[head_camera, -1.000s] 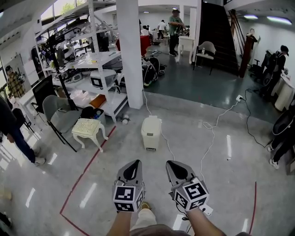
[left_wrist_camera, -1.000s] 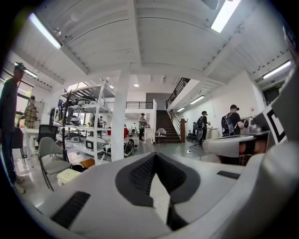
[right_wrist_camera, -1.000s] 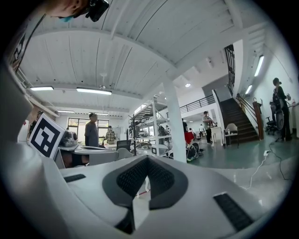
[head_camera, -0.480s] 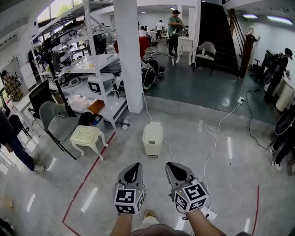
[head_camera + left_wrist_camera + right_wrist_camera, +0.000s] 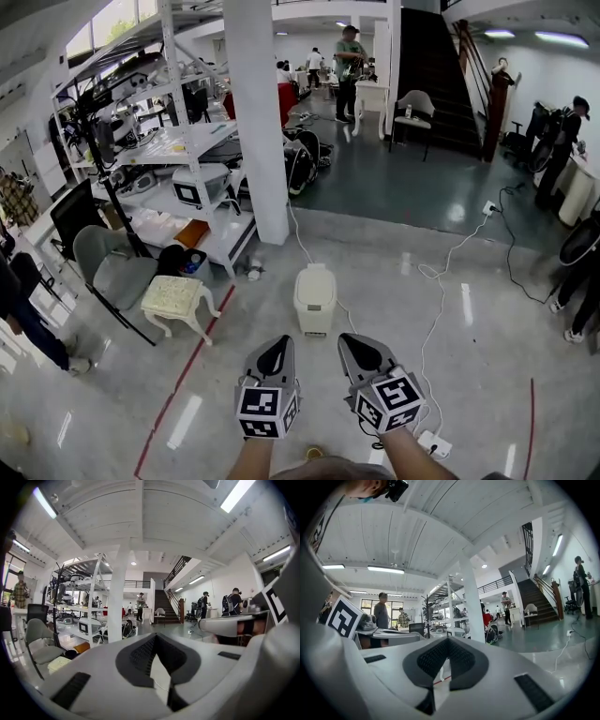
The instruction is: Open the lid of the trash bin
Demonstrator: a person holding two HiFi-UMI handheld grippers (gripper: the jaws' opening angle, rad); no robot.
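My left gripper [image 5: 277,345] and right gripper [image 5: 350,343] are clenched, apparently empty, short of the trash bin [image 5: 315,305]. I should approach its shut lid [image 5: 316,278] squarely.

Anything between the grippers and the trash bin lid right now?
Nothing visible blocks it. Only bare floor lies between the left gripper, the right gripper and the trash bin, whose lid is down. A thin white cable lies flat on the floor beside the bin's right side, below the grippers' path.
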